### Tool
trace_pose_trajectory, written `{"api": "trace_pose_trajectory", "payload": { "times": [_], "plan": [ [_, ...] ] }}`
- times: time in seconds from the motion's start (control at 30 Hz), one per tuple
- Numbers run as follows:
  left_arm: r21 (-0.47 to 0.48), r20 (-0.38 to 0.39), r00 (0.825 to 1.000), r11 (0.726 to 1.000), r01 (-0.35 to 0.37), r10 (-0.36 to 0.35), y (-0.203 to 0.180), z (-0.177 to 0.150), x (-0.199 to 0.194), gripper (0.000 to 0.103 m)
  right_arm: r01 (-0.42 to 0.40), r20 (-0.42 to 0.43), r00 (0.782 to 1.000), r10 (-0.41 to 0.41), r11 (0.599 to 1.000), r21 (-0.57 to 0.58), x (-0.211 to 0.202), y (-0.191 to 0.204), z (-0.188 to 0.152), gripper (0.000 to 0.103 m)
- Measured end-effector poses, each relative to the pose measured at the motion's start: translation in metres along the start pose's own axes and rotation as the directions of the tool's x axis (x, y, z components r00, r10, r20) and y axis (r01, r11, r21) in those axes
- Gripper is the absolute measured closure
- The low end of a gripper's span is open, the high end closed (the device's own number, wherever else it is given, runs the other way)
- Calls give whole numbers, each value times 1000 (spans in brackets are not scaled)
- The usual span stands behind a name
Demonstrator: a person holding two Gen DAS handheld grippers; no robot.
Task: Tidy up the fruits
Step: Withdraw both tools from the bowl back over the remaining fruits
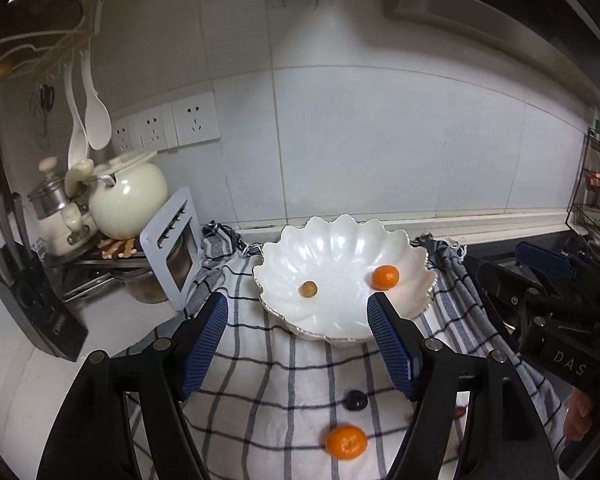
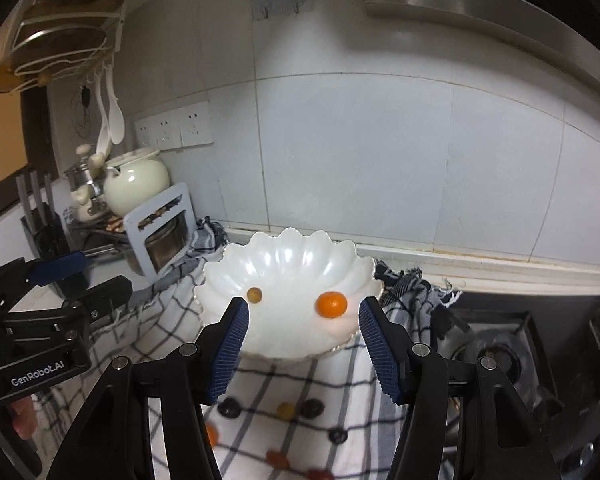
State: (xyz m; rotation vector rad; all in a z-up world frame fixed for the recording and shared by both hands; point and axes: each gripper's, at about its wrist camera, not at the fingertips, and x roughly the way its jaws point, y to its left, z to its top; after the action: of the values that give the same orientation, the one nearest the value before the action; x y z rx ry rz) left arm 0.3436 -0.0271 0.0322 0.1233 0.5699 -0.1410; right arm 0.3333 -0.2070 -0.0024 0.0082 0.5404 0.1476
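Observation:
A white scalloped bowl [image 1: 340,248] [image 2: 292,256] stands on a checked cloth [image 1: 268,364] [image 2: 300,380]. In it lie a small tangerine [image 1: 385,277] [image 2: 331,305] and a small yellow-brown fruit [image 1: 309,289] [image 2: 254,295]. On the cloth in front of the bowl lie another tangerine [image 1: 346,442], a dark round fruit [image 1: 357,400] [image 2: 231,407] and several other small fruits [image 2: 286,410]. My left gripper [image 1: 296,308] hovers just before the bowl, open and empty. Beside it, my right gripper [image 2: 303,308] is open too, nothing between its blue pads [image 2: 374,344].
At the left stand a cream ceramic pot [image 1: 128,192], a grey rack [image 1: 172,248] and a knife block [image 1: 32,304]. A gas stove [image 2: 500,344] lies right of the cloth, a wire spice rack [image 1: 596,184] behind it. The tiled wall is close behind the bowl.

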Motion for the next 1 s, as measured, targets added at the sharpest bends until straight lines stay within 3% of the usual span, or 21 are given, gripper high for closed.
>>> {"api": "trace_pose_trajectory", "payload": {
  "times": [0.4, 0.73, 1.0],
  "plan": [
    [60, -13, 1000, 998, -2, 2, -17, -43, -36, 29, 19, -12, 1000, -19, 1000, -8, -40, 1, -38, 44],
    [60, -46, 998, 997, 46, -43, -28, -71, -39, 29, 27, -118, 993, -25, 1000, 11, -47, -6, -73, 44],
    [50, -117, 991, 996, 68, -62, -29, -98, -28, 29, 19, -213, 977, -13, 1000, 25, -40, -4, -101, 44]
  ]
}}
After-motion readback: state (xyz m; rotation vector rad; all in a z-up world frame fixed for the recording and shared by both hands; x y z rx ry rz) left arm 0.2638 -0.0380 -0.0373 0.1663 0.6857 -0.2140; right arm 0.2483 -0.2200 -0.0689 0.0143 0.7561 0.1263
